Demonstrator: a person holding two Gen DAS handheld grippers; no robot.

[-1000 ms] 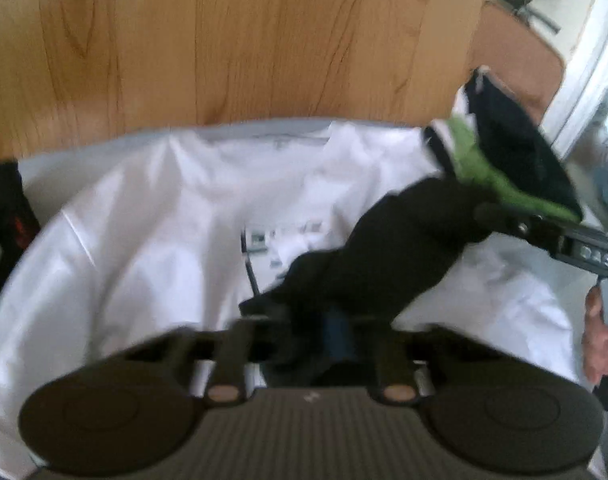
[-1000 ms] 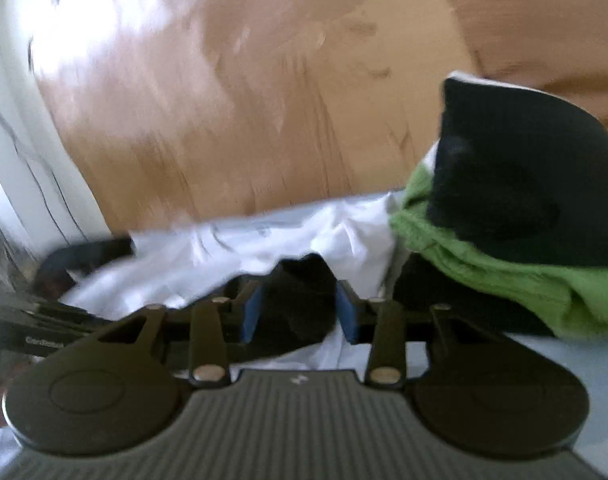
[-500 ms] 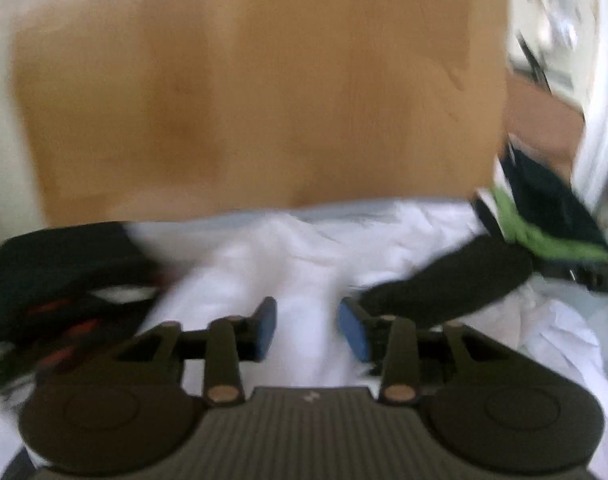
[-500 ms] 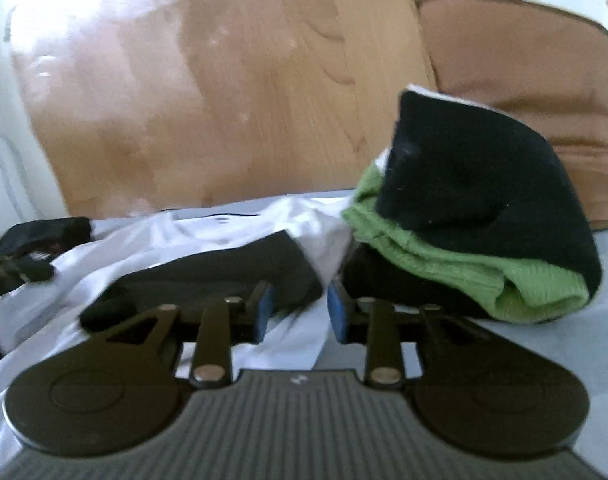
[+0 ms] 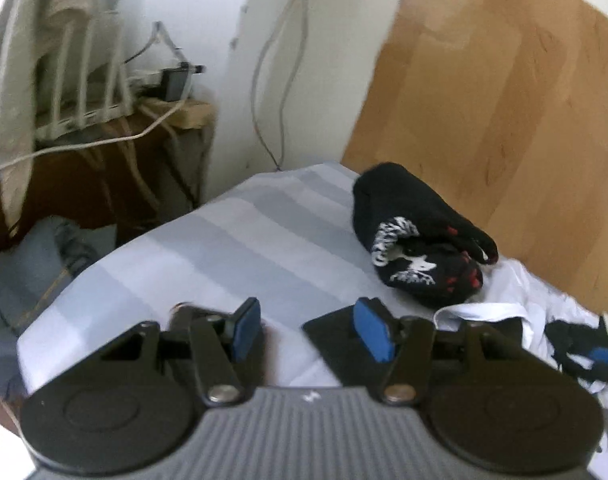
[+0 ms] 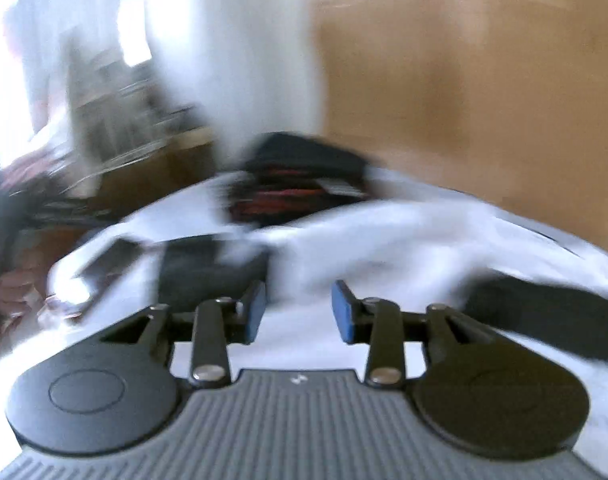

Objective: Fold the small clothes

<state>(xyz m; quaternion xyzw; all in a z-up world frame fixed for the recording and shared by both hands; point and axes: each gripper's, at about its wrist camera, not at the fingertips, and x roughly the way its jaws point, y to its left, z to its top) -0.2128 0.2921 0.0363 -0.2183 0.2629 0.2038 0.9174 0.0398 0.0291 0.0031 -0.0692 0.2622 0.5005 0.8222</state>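
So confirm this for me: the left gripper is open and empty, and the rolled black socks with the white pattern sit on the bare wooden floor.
Not quite. The left gripper is open and empty, but the rolled black socks rest on the striped grey bedsheet, near its far corner, not on a wooden floor. The left wrist view shows this; the wood there is a panel standing behind the bed.

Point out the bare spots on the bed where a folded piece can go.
Free: the striped sheet ahead of the open left gripper, from the bed's left edge to the rolled black sock. Crowded: right of the sock, where the white garment lies crumpled with dark clothes; the right view is blurred.
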